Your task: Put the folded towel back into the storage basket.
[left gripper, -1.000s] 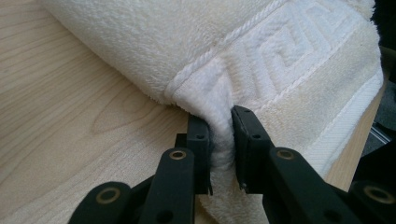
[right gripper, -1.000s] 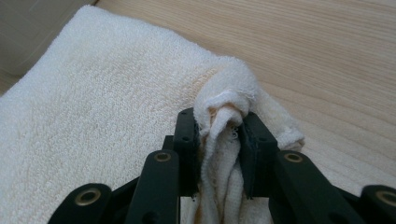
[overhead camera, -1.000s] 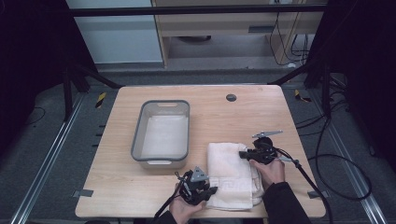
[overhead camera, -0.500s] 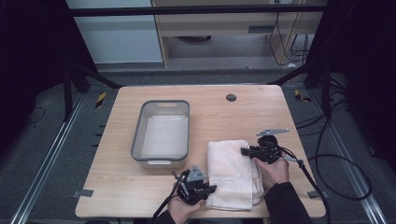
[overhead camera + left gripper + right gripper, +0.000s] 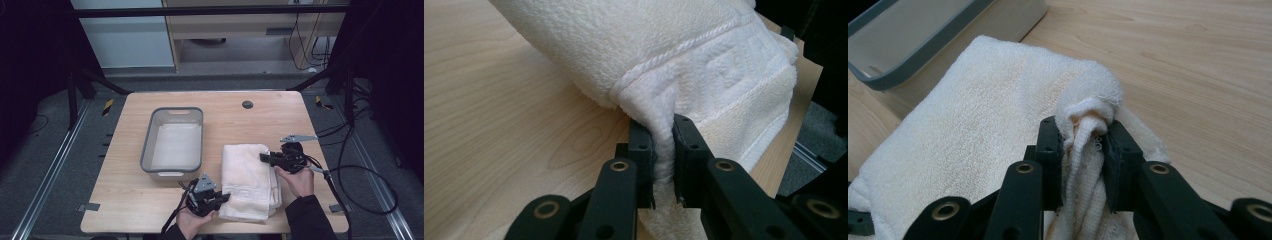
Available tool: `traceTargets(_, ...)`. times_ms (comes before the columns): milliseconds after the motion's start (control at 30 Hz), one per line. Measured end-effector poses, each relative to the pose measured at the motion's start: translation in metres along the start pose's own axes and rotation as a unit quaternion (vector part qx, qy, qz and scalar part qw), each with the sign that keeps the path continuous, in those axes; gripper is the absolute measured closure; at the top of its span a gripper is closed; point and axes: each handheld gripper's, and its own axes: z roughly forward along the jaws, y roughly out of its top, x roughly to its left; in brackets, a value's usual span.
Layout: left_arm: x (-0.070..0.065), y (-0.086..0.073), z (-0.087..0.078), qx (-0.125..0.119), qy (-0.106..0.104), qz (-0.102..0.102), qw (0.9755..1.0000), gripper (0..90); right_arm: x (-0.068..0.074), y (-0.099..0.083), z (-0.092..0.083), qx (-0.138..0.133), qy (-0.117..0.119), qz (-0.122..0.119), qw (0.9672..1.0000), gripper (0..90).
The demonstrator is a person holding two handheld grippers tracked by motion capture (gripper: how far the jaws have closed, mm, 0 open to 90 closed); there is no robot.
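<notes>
A folded white towel (image 5: 248, 180) lies on the wooden table (image 5: 125, 210) to the right of a grey bin. My left gripper (image 5: 225, 198) is at the towel's near left corner, and its jaws pinch a fold of the towel (image 5: 663, 145). My right gripper (image 5: 264, 157) is at the far right edge, shut on a bunched-up fold of towel (image 5: 1087, 135) that is lifted a little off the table.
A grey rectangular bin (image 5: 172, 141) with a white towel lying in its bottom stands left of the folded towel; its rim (image 5: 923, 47) is close behind the cloth. A dark round hole (image 5: 247, 104) sits at the table's far side. Cables trail off the right edge.
My right gripper has risen slightly with the towel's edge in it. The left gripper has stayed at the near corner.
</notes>
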Motion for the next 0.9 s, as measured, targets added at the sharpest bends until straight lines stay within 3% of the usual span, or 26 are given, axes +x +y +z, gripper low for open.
traceTargets(900,-0.002,0.037,-0.035,-0.069,0.008,0.024,0.9973,80.2,0.021,0.039,-0.035,-0.077,-0.012,-0.024,0.9967,72.8)
